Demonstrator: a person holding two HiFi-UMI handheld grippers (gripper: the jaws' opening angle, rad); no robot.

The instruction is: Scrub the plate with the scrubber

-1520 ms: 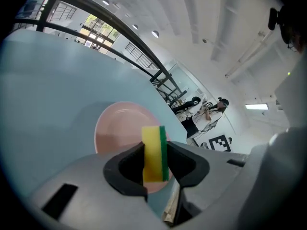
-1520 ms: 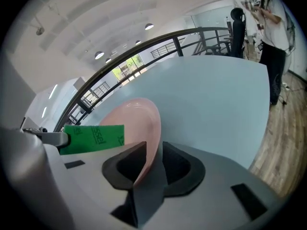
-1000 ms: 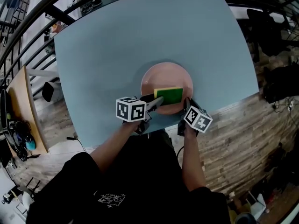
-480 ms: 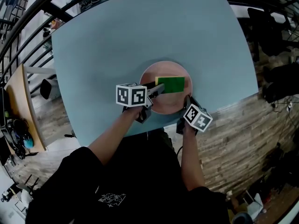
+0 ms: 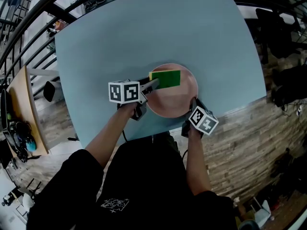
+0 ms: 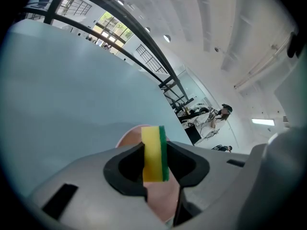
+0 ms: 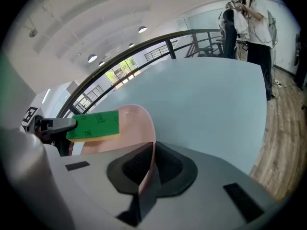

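Pinching the scrubber [image 5: 165, 78] between the jaws of the left gripper [image 5: 152, 84], both pads tight against the sponge, green face up and yellow layer underneath. Holding it over the far left part of the pink plate [image 5: 175, 102], close to the rim; cannot tell whether it touches the surface. Clamping the plate's near right rim with the right gripper [image 7: 149, 164], jaws just now closing further onto the thin pink edge, a pad against each side of it. Lying flat on the pale blue table [image 5: 120, 37], near its front edge.
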